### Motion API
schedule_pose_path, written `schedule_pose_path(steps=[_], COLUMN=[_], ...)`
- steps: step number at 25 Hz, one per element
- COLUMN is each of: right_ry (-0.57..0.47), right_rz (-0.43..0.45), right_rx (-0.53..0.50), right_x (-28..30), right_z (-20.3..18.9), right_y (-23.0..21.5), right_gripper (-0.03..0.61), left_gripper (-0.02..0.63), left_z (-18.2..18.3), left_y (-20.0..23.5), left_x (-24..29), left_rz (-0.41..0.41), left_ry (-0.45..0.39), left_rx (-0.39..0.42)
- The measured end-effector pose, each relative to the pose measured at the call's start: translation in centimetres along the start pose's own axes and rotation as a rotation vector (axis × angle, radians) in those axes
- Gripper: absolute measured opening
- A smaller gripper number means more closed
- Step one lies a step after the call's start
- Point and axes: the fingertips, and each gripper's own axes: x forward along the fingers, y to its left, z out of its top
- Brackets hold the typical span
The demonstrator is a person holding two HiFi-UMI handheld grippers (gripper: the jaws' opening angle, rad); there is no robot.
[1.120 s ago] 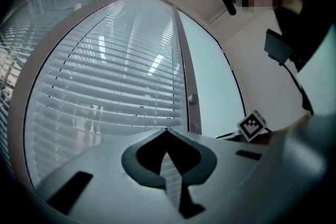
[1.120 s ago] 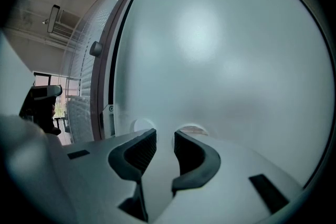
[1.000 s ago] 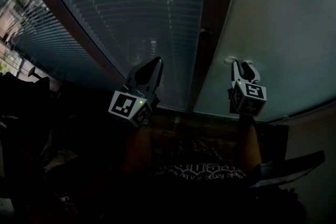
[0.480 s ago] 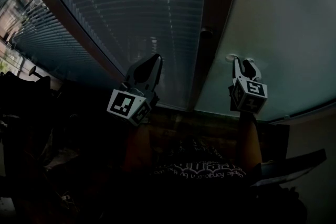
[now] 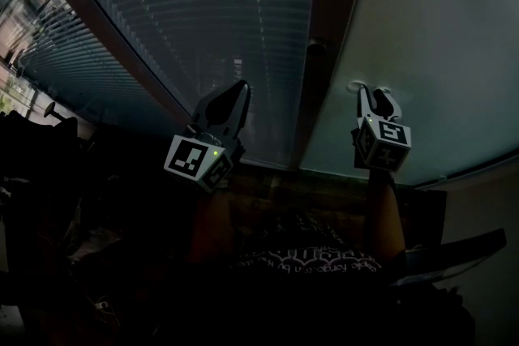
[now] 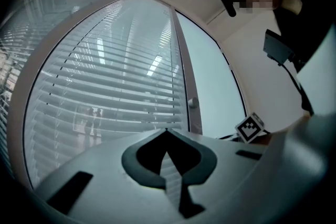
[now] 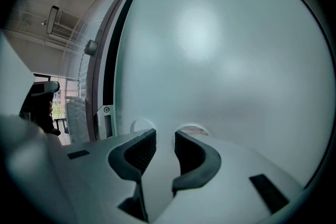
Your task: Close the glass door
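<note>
Closest to me is my dark printed shirt (image 5: 308,259), with both forearms reaching forward from it. My left claw (image 6: 167,131) has its jaws closed tip to tip with nothing in them, and it points at the slatted blinds (image 5: 203,12). My right claw (image 7: 165,136) stands partly open, its ribbed pads apart. Only pale door surface shows in the gap, so it grips nothing that I can see. Its tips sit right up at the glass door (image 5: 430,36), the frosted panel that fills the right side of the head view. They are low on the panel, near its left edge. Two small round marks (image 7: 192,129) show on the panel just behind the tips, and I cannot tell what they are. A dark strip runs along the door's left edge. Next to it is the upright frame (image 5: 320,93), which carries a small round knob (image 5: 315,49) and a metal plate with a screw (image 7: 106,110). Past the blinds, at the far left, a bright outdoor view (image 5: 16,36) shows
</note>
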Motion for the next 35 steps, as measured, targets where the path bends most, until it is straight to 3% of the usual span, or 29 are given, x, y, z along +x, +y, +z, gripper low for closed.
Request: schedule_pose_path(steps=[12,23,28,35], right_ry=[0.036,-0.031,-0.092,-0.134], right_rz=[0.016,-0.002,0.015,0.057], right_rx=[-0.038,0.000,-0.009,-0.039], right_x=[-1.4,-3.4,-4.3,-4.8], right_z=[-0.1,1.0,3.0,3.9], right_y=[0.4,0.2,0.8,1.9], right_gripper=[0.106,0.104,0.005,0.003], left_gripper=[0.002,0.002,0.002,0.002], left_z=[0.1,0.0,0.8,0.8], left_y=[-0.6,-1.8,-1.8,-1.8], left_x=[-0.2,0.0,-0.4,-0.8], left_rz=[-0.008,-0.040,-0.032,-0.027], left_ry=[-0.002,-0.012,-0.017,-0.026], left_rx=[0.002,0.004,0.008,0.010])
